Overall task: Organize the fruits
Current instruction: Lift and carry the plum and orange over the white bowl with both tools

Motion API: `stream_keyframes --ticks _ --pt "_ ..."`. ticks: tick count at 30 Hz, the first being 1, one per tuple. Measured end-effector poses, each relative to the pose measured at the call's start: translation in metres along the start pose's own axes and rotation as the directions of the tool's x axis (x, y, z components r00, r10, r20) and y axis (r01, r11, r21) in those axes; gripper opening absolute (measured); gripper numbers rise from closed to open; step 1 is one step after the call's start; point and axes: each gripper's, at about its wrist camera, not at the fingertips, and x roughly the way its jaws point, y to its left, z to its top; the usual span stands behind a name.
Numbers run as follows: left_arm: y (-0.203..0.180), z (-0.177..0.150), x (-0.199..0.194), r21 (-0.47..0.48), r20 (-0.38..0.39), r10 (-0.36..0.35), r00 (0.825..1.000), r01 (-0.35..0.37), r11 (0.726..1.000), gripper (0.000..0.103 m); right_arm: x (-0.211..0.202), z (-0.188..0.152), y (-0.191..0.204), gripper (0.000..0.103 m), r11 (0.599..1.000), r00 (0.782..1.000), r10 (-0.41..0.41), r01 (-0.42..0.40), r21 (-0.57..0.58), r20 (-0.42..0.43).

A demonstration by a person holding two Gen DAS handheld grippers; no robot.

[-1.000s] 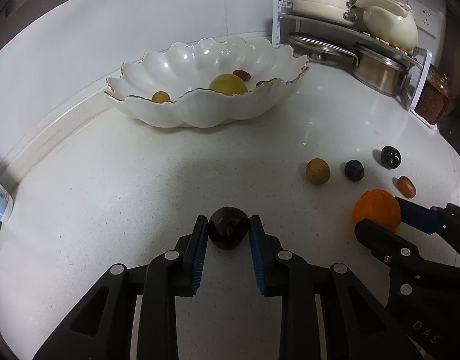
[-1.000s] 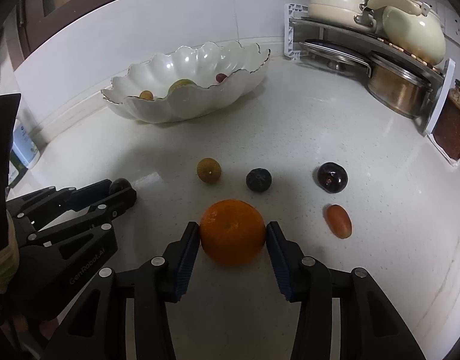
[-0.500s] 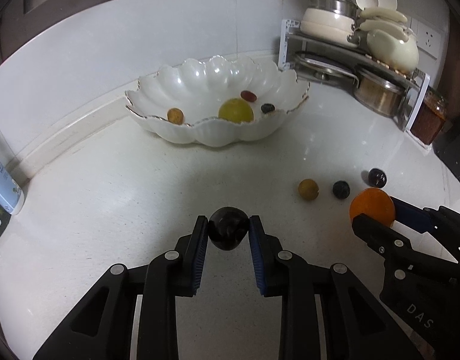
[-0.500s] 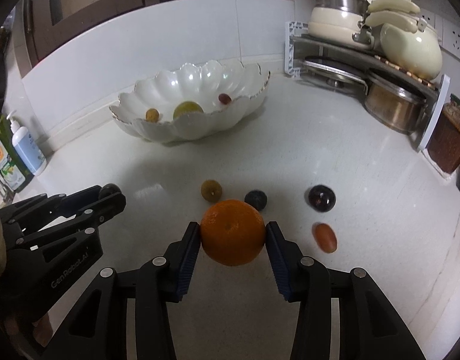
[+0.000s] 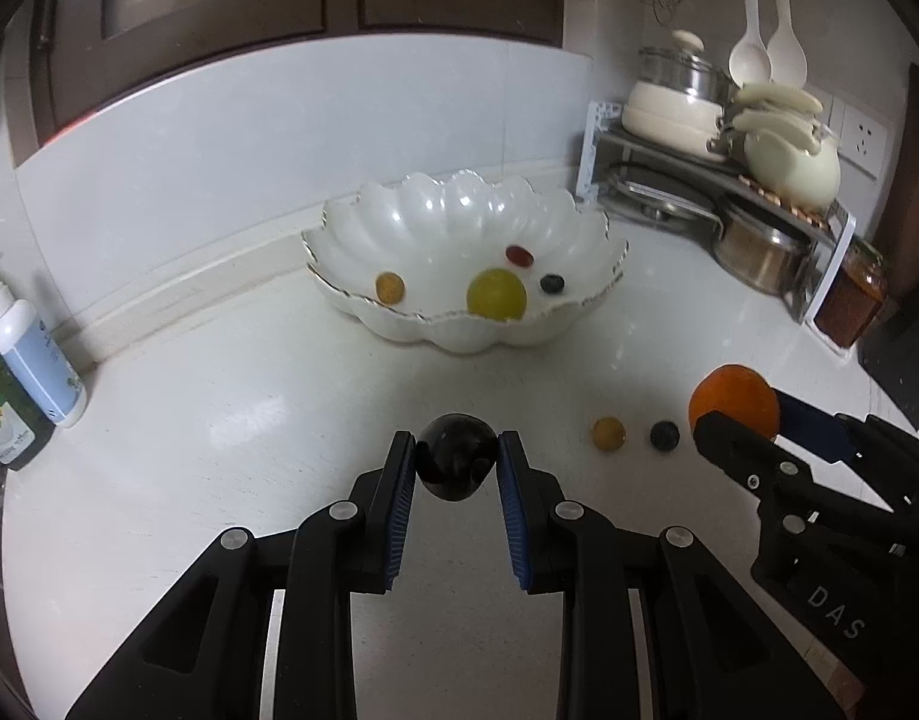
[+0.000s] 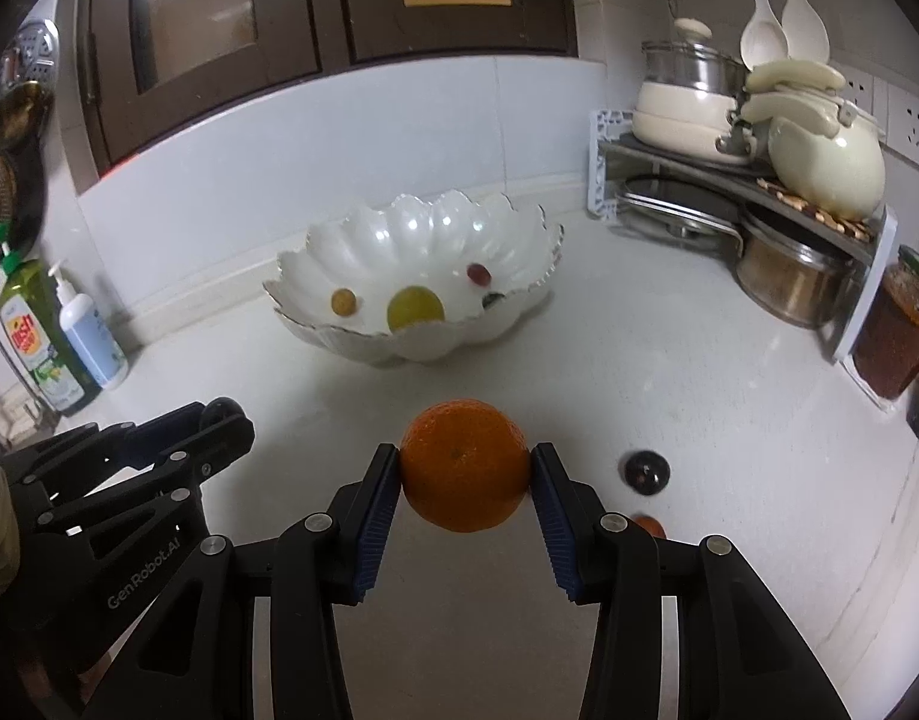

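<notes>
Both grippers point forward and down toward the white tabletop (image 5: pixel 219 420), side by side. The left gripper (image 5: pixel 456 465) has its jaws clenched on a dark plum (image 5: pixel 456 463); the right gripper (image 6: pixel 464 468) grasps an orange (image 6: pixel 464 463). Both fruits hang above the tabletop, short of the scalloped bowl (image 5: pixel 459 216).

White counter (image 5: pixel 231 420) — bowl (image 5: pixel 459 324), loose fruit.

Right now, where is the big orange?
In the right wrist view, the orange sits low in the middle, pinched in the right gripper above the counter, in front of the white bowl.
</notes>
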Motion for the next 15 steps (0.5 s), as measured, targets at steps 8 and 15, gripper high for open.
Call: stream_keyframes --ticks 8,15 --pt "0.009 0.011 -0.018 -0.028 0.052 0.021 0.998 -0.020 0.999 0.028 -0.010 0.016 0.010 0.046 1.000 0.999 0.015 -0.014 -0.023 0.049" --pt "0.013 0.025 -0.032 -0.026 0.112 0.043 0.993 -0.040 0.999 0.028 -0.020 0.031 0.013 0.046 0.999 0.996 0.031 -0.028 -0.032 0.088"
